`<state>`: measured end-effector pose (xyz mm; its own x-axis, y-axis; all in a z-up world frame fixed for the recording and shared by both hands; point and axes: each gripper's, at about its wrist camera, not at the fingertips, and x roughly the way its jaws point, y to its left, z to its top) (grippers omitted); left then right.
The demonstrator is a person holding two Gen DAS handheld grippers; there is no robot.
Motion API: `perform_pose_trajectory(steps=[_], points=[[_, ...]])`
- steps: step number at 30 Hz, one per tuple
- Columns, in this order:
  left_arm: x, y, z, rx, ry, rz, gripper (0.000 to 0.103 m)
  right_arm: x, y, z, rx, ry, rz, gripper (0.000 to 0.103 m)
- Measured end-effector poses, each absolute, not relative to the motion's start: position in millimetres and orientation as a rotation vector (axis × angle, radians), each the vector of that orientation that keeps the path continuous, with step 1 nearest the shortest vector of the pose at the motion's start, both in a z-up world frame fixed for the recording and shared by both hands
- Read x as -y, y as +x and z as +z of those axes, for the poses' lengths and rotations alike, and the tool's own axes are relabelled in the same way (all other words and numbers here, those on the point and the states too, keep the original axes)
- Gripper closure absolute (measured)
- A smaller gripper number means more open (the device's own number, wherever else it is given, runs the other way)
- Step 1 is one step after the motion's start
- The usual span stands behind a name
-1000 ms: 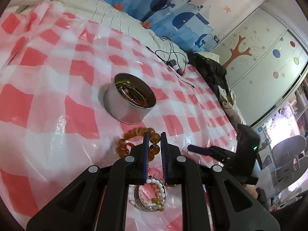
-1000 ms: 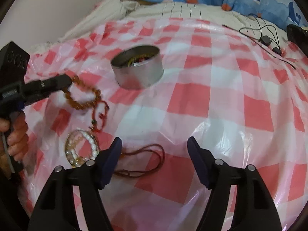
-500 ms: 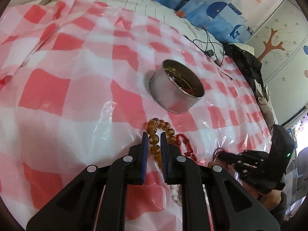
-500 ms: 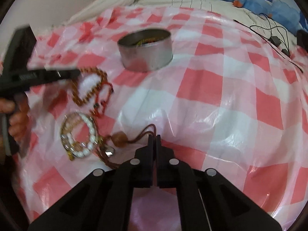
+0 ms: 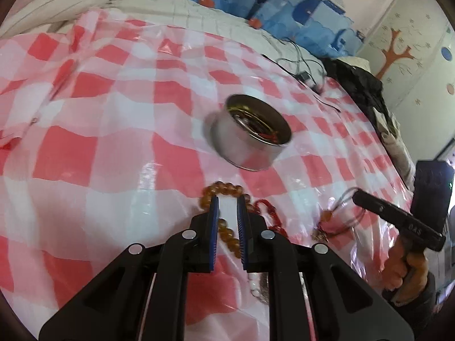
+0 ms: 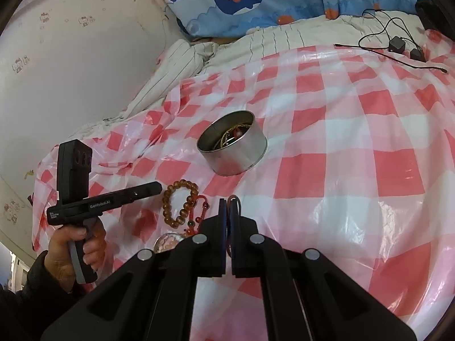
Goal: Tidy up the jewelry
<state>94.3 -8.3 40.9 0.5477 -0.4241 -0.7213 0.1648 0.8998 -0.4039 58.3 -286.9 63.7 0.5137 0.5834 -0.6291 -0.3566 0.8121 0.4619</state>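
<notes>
- Jewelry is lying spread on the red-and-white checked plastic sheet (image 6: 355,147): the amber bead bracelet (image 5: 224,190) is sitting just under and ahead of the left gripper (image 5: 226,199), with a red beaded strand (image 5: 270,213) trailing off beside it to the right.
- In the left wrist view, the left gripper's blue-padded fingers (image 5: 213,227) are standing a narrow gap apart, straddling part of the bracelet's loop without clamping it; bare sheet is showing between them.
- White pearl-like beads (image 5: 254,282) are peeking out below that gripper's body.
- The right gripper (image 6: 228,201) is pinched nearly closed on a thin brown cord necklace (image 6: 234,199); in the left wrist view the cord (image 5: 345,196) is hanging from its tip, with a bead and pendant (image 5: 324,221) dangling just above the sheet.
- Farther on, the round metal tin (image 6: 236,153) is standing upright beyond the bracelet, already holding tangled pieces, well apart from both grippers.
- Compared with half a second ago, the left gripper is standing slightly wider and no longer has a bead between its pads, and the right gripper is raised, with the cord lifted off the sheet.
- A black cable and charger (image 6: 396,45) are lying at the far edge of the sheet.
</notes>
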Motion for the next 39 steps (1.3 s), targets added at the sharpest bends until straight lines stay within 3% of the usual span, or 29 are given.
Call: perform_pose_trajectory(steps=[1, 2, 4, 8, 12, 14, 17, 26, 39], points=[[8, 95, 41, -0.929, -0.298, -0.348, 0.084, 287, 58, 63, -0.863, 0.289, 0.576, 0.1], [10, 95, 42, -0.925, -0.265, -0.325, 0.07, 285, 58, 63, -0.865, 0.285, 0.577, 0.1], [14, 94, 42, -0.911, -0.213, -0.291, 0.056, 284, 57, 62, -0.865, 0.279, 0.584, 0.1], [26, 97, 32, -0.93, -0.118, -0.269, 0.055, 283, 54, 61, -0.868, 0.269, 0.588, 0.1], [42, 97, 22, -0.943, 0.025, -0.226, 0.06, 280, 54, 60, -0.873, 0.252, 0.592, 0.1], [50, 95, 23, -0.936, 0.1, -0.222, 0.08, 279, 54, 59, -0.874, 0.252, 0.593, 0.1], [49, 92, 29, -0.925, 0.104, -0.239, 0.093, 280, 54, 59, -0.87, 0.263, 0.595, 0.1], [11, 88, 63, -0.813, -0.254, -0.396, 0.093, 285, 53, 66, -0.825, 0.327, 0.626, 0.1], [27, 86, 62, -0.814, -0.146, -0.347, 0.093, 290, 50, 78, -0.739, 0.393, 0.682, 0.1]])
